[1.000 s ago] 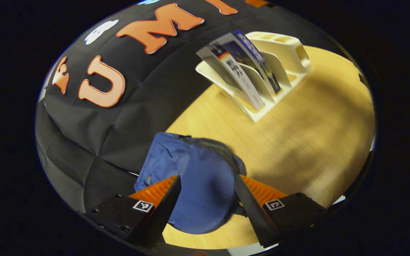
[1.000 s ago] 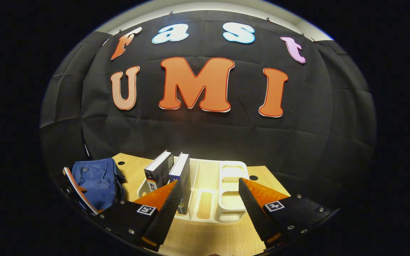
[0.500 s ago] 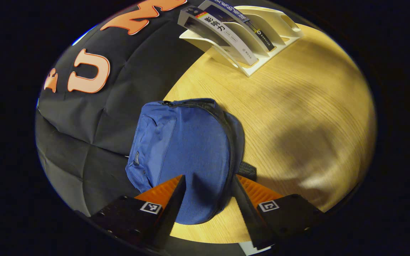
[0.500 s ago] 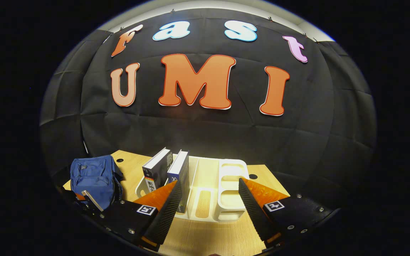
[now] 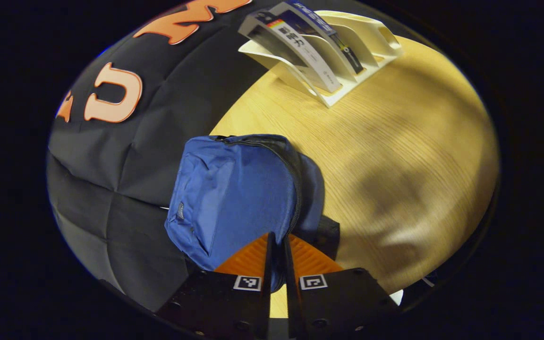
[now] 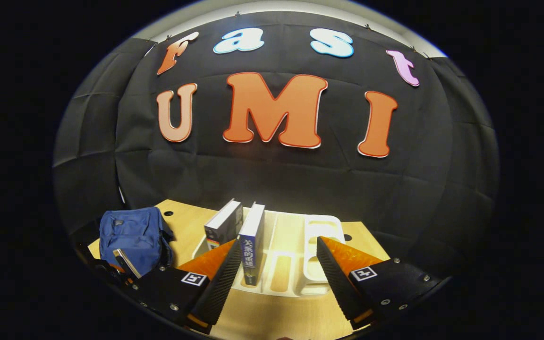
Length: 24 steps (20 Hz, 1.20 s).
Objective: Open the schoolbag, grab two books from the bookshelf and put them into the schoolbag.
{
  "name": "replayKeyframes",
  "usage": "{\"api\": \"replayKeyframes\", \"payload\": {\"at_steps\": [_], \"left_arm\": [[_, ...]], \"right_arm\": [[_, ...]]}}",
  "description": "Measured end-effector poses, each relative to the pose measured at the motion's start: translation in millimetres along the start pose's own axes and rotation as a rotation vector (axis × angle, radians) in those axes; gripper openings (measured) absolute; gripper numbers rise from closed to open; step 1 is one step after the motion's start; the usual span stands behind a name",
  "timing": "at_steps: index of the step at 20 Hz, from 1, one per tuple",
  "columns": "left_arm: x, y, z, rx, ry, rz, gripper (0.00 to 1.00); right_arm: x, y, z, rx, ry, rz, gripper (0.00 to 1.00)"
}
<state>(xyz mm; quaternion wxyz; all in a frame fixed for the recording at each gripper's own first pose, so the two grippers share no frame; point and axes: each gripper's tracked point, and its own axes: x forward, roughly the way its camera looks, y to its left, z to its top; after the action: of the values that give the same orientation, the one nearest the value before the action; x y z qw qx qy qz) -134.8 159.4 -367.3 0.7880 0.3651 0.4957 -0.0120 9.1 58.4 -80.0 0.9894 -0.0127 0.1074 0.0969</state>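
Schoolbag [image 5: 234, 189] fabric is caught at its near end by the left gripper [image 5: 276, 243], whose fingers [image 5: 253, 252] are drawn almost together with a fold by the zipper [image 5: 295, 193] between them; whether both truly press on it I cannot tell. The blue bag lies on the counter [image 5: 395, 156] at its left edge, against the black cloth wall [image 5: 125, 156]. A dark strap [image 5: 328, 231] pokes out just beside the fingers on the right.

Past the bag, toward the far edge, the left gripper view shows the cream bookshelf [image 5: 347, 52] with two books [image 5: 300, 45] leaning in its slots.

From the right gripper view, the right gripper [image 6: 276, 264] hangs with its fingers [image 6: 220, 278] spread wide apart, holding nothing, facing the bookshelf [image 6: 317, 245]. Here the two books [image 6: 251, 241] stand at the shelf's left end, the remaining slots bare. The schoolbag [image 6: 130, 236] sits well off to the left, with part of the left gripper [image 6: 125, 262] at its near end, a detail the other view cannot give.
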Motion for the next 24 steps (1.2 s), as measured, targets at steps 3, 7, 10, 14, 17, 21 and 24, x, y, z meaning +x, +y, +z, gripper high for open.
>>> {"api": "replayKeyframes", "payload": {"at_steps": [3,7,10,14,17,21,24], "left_arm": [[-8,20,11,-0.023,-0.029,-0.001,0.08],[-25,59,34,-0.035,-0.111,0.022,0.07],[-37,92,46,-0.076,-0.161,0.025,0.07],[-49,145,63,-0.124,-0.216,0.053,0.07],[-53,180,83,-0.135,-0.278,0.046,0.08],[-51,210,87,-0.172,-0.297,0.023,0.08],[-51,231,93,-0.195,-0.317,0.009,0.08]], "right_arm": [[8,27,5,-0.004,0.023,0.065,0.94],[26,63,21,-0.012,0.058,0.143,0.94],[46,85,25,-0.046,0.113,0.187,0.94],[73,106,17,-0.081,0.22,0.205,0.94],[91,115,16,-0.098,0.278,0.196,0.94],[112,125,-3,-0.084,0.432,0.188,0.95],[124,130,-13,-0.08,0.516,0.178,0.95]]}}
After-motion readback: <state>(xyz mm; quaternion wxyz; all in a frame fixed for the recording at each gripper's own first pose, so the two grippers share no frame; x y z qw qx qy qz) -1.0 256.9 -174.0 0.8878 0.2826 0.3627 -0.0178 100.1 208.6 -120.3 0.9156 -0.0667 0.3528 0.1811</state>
